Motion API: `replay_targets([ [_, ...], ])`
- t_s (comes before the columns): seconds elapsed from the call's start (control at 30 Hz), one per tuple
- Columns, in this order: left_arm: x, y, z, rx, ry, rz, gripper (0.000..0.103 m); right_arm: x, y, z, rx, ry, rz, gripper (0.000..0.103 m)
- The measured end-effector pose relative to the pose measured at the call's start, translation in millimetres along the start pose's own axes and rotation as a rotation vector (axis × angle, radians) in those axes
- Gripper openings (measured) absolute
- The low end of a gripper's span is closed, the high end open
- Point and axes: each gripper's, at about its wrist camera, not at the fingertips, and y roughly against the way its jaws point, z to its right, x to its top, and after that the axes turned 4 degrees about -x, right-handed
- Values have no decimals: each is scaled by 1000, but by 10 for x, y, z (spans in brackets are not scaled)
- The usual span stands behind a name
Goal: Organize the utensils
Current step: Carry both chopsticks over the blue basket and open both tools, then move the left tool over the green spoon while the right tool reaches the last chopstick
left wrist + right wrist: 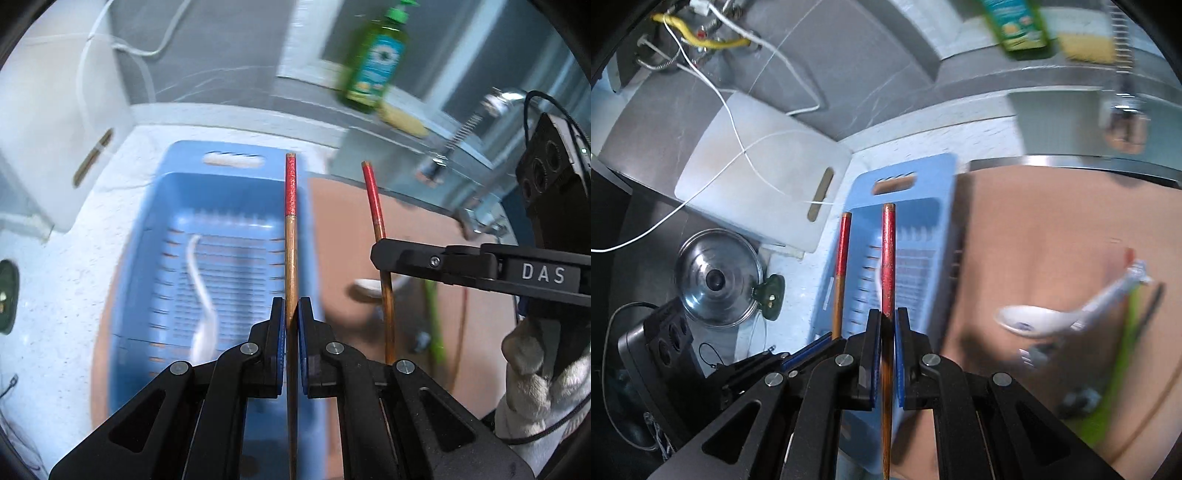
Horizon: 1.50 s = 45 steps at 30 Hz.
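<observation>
Each hand is carrying one chopstick toward the blue tray (236, 177) on the speckled counter (66, 295). The left hand-held gripper (291, 314) is clamped narrow on a wooden chopstick with a red top (291, 236), its blue pads pinching the shaft low down so most of the length stands forward over the tray's right edge. The right hand-held gripper (884, 328) is closed the same way on the second red-topped chopstick (888, 258), which points toward the tray's handle slot. A white spoon (201, 291) already lies in the slatted bottom of the tray. I'd say the step in hand is setting the pair down in there, and doing it well means bringing both sticks level and parallel over the open floor, beside the spoon and not across it, lowering until the wood rests on the slats, and only then easing the grip, so neither stick bounces out or catches on the rim. More pieces wait on the tan mat (1034, 229): a white ceramic spoon (1030, 321) and something long and green (1123, 354), both blurred. The only writing I can read is "DAS" in white on the side of the right unit, seen from the left camera. The green soap bottle (376, 62) on the ledge has a blue label too smeared to read.
</observation>
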Motion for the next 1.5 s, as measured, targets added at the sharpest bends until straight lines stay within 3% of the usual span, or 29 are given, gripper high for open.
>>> replay_targets([
  [0.33,78,-348,-652,35,92,-62,6,246,-849,-224,-87,7,-73,6],
  [0.63,153,-628,-793,39,95,-111,6,340,-1366,-207,-185,25,-124,6],
  [1.23,118,-861,-918,49,118,-174,6,369,-1563,-332,-203,77,-170,7],
  [1.5,91,-829,-910,67,131,-172,7,360,-1411,-326,-192,90,-147,9],
])
